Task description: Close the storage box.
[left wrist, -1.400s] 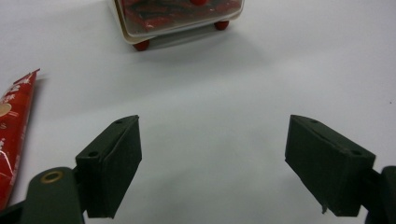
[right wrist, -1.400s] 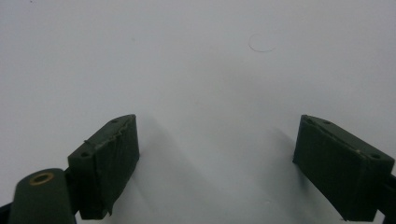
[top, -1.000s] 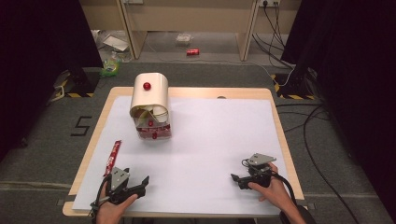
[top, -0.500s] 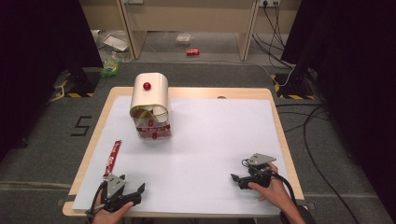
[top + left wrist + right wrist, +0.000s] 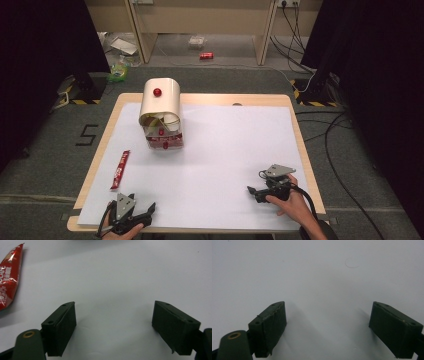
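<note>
- High view: red snack packet (image 5: 120,169) lies flat near the table's (image 5: 210,99) left edge, just ahead of the left gripper (image 5: 134,214).
- Likely light, crinkly, slippery; pinch across its narrow middle.
- Both grippers, right gripper (image 5: 260,190) included, hold jaws apart, empty.
- White sheet (image 5: 225,150) offers wide open room; the cream dispenser (image 5: 160,114) stands well apart.

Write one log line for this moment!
left tongs: open, empty | right tongs: open, empty | red packet: flat on paper, beyond left tongs, untouched
</note>
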Tool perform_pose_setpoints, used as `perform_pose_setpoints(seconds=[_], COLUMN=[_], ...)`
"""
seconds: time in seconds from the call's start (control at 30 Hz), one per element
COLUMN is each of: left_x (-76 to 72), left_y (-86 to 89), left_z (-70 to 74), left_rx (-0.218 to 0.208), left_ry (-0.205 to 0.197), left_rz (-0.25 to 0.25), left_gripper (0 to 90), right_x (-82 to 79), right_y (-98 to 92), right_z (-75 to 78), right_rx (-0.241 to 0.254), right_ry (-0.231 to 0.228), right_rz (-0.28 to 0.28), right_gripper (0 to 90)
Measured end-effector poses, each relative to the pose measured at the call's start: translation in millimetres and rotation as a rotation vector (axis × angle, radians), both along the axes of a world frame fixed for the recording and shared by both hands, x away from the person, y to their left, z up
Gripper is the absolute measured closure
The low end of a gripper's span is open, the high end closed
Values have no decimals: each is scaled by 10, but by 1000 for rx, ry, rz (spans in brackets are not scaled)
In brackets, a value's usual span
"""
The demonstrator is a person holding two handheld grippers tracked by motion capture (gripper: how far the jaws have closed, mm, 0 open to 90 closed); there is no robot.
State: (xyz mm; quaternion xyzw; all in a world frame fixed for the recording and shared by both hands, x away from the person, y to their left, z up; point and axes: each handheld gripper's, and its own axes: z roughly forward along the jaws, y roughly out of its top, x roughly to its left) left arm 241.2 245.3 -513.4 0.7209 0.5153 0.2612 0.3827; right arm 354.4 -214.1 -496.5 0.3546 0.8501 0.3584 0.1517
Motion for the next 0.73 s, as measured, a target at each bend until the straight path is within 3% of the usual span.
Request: perform_pose_setpoints(seconds=[0.73], left_x=[-28], left_y=[16], left_z=[-27], left_rx=[-14], left_ry=[-14], left_rz=[2], left_gripper=[185], right_x=[0], right_y=[0], right_z=[0], right_rx=[0], right_ry=[-1], right_rz=[0], right_gripper=[146])
